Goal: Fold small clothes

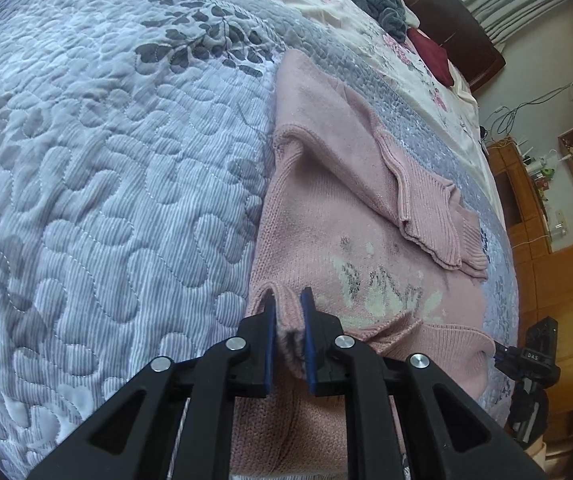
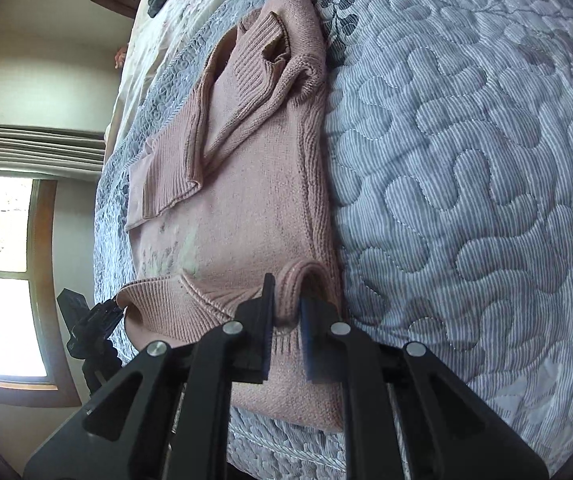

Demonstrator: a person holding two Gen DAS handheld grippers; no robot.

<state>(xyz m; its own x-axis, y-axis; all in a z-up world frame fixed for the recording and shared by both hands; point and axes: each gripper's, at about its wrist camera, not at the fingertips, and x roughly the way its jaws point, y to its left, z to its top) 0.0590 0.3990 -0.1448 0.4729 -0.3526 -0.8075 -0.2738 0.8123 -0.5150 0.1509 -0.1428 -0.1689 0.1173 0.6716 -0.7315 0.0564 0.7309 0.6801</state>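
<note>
The only readable marking is on the other gripper [image 1: 526,360], at the right edge of the left wrist view: a small white label on its black body that seems to read "DAS", though the letters are tiny and not certain. The pink sweater [image 1: 366,264] has a worn pale and grey print on its front, but no letters can be made out in it. The right wrist view shows no readable text.

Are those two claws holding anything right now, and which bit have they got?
Both hold the pink sweater. The left gripper and the right gripper each pinch a raised fold at its near edge.
</note>
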